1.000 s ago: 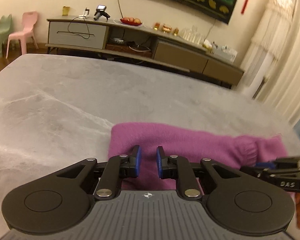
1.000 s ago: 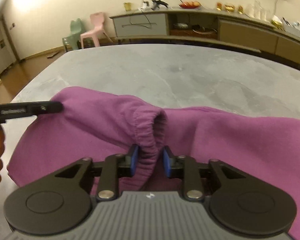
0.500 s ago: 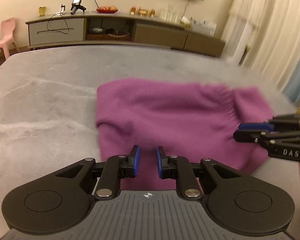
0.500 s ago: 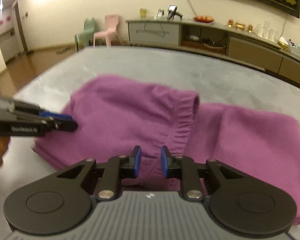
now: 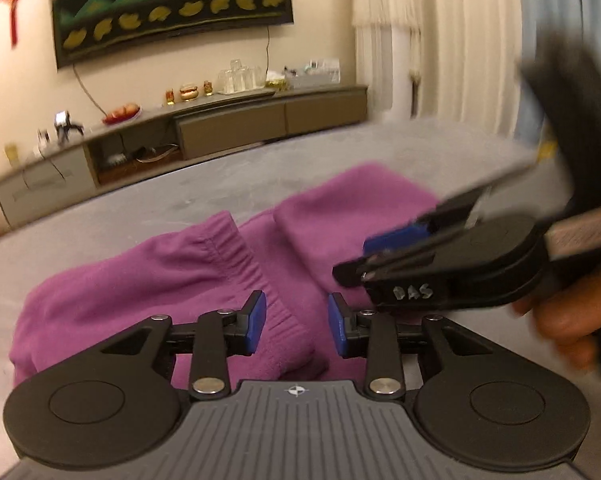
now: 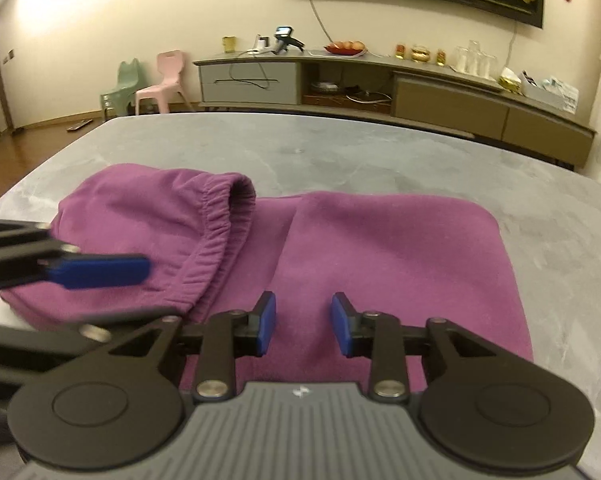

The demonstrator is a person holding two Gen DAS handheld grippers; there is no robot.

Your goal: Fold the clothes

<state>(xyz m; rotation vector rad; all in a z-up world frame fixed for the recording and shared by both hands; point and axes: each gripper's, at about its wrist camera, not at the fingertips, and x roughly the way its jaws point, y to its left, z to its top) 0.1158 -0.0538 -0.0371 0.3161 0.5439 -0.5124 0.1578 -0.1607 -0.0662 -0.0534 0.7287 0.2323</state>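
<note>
A purple fleece garment [image 6: 380, 248] lies folded on the grey table [image 6: 340, 160], its elastic waistband [image 6: 216, 236] lying on top at the left. It also shows in the left wrist view [image 5: 160, 272]. My right gripper [image 6: 303, 322] is open and empty, just above the garment's near edge. My left gripper [image 5: 296, 322] is open and empty over the waistband [image 5: 256, 276]. The right gripper also shows in the left wrist view [image 5: 384, 258], blurred, at the right. The left gripper shows in the right wrist view [image 6: 100, 270], at the left.
A long low sideboard [image 6: 400, 92] with bottles, glasses and a fruit plate stands against the far wall. Two small chairs, pink [image 6: 160, 84] and green [image 6: 124, 88], stand at the far left. White curtains [image 5: 440, 40] hang at the right. The table's left edge [image 6: 32, 172] is close to the garment.
My right gripper let go of the waistband, which now lies on the garment, and drew back. Both grippers' jaws have opened wider. My left gripper turned right and moved over the garment.
</note>
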